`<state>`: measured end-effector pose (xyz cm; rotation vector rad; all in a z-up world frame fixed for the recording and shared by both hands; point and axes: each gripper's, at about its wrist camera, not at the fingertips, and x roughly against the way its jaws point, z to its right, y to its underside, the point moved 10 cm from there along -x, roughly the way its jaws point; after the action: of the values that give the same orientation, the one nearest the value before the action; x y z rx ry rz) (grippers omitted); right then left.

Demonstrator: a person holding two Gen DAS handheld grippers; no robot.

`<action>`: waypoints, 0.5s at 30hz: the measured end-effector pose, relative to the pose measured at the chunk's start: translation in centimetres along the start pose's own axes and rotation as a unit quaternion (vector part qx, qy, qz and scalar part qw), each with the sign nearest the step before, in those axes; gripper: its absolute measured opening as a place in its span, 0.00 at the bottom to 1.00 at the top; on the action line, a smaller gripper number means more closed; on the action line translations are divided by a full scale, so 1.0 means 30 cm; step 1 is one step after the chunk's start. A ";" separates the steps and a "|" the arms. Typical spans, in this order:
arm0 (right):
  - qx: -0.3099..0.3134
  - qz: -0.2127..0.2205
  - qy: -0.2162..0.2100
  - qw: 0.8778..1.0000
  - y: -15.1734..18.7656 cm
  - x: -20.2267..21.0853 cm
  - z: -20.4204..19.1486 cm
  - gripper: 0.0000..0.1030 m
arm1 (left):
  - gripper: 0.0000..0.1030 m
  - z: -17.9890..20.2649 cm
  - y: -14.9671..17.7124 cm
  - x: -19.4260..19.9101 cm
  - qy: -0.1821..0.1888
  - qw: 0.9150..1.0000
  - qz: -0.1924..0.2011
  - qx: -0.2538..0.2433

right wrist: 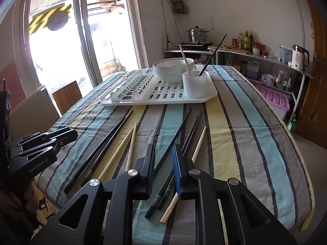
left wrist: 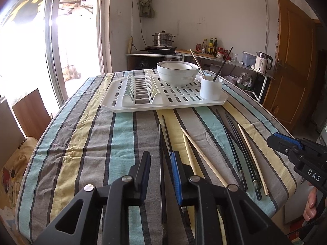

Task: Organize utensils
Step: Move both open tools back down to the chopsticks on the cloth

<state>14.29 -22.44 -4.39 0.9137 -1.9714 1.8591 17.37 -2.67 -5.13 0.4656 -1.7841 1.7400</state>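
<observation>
Left wrist view: the left gripper [left wrist: 160, 164], jaws apart and empty, hovers over a black chopstick [left wrist: 161, 163] on the striped tablecloth [left wrist: 92, 134]; the white cup [left wrist: 211, 87] stands at one o'clock on the drying rack [left wrist: 163, 100]. Right wrist view: the right gripper [right wrist: 163, 159], jaws parted and pressing nothing, straddles black chopsticks [right wrist: 175, 143]; only here, a pink bin [right wrist: 273, 98] shows at three o'clock.

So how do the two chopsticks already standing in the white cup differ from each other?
In the white cup on the drying rack, the black chopstick leans to the right, while the pale wooden chopstick leans left. The black one sticks out higher above the rim than the wooden one. Both stand tip-down in the same cup, crossing nowhere above it.
</observation>
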 end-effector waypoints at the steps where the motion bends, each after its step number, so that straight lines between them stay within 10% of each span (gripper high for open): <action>1: 0.000 -0.001 0.001 1.000 -0.002 -0.007 0.004 0.17 | 0.20 -0.003 0.001 -0.012 0.001 1.000 -0.005 0.001; 15: -0.017 -0.043 -0.006 0.999 -0.055 -0.183 0.057 0.17 | 0.20 -0.023 -0.023 -0.244 0.009 0.997 -0.075 -0.017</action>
<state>19.85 -22.67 -6.61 0.9850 -1.9323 1.7733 23.48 -3.18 -9.25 0.5540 -1.7181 1.6032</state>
